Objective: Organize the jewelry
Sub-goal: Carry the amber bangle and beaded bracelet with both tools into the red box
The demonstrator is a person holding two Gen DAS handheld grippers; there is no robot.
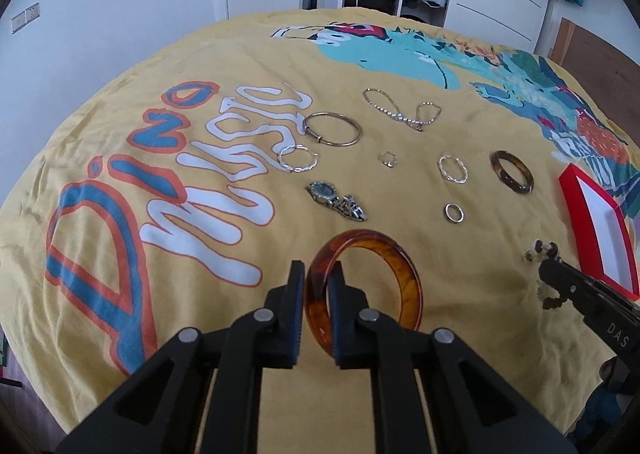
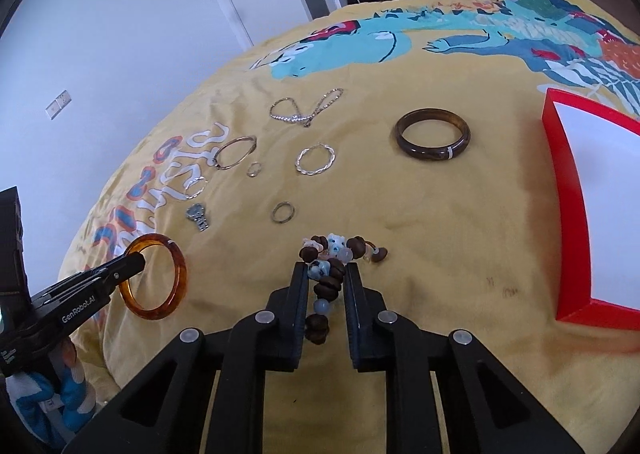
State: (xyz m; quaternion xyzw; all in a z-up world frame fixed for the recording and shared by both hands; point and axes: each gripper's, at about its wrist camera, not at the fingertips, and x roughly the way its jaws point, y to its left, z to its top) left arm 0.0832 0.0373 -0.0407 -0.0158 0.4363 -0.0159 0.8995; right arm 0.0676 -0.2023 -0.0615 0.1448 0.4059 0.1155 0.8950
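The left gripper (image 1: 318,274) is pinching the amber bangle (image 1: 400,274): one pad sits outside the band and the other inside the ring, so the band is squeezed between them. The bangle stands tilted on its edge over the yellow sheet (image 1: 240,54), and I cannot tell if its far side touches the cloth. In the right wrist view the same bangle (image 2: 176,282) is at the left, with the left gripper (image 2: 136,263) clamped on its near rim.

The right gripper (image 2: 324,274) is pinching the bead bracelet (image 2: 332,250) (brown beads mixed with pale blue and white ones). Some beads are pressed between the pads, others hang out in front of the tips and one strand falls down between the fingers. From the left wrist the right gripper (image 1: 550,268) comes in from the right edge with the beads (image 1: 542,248) at its tip.

The other jewelry lies loose on the sheet, each piece apart from the others: a dark bangle (image 2: 432,140) near the red box (image 2: 560,190), a twisted silver hoop (image 2: 315,159), a small ring (image 2: 283,212), a tiny ring (image 2: 253,169), a thin gold hoop (image 2: 235,152), a chain (image 2: 306,110) and a watch (image 2: 198,217). A second twisted hoop (image 1: 298,159) lies on the white letters of the print, just beside the gold hoop.

The red box is open, white inside, and stands at the right edge of the sheet.
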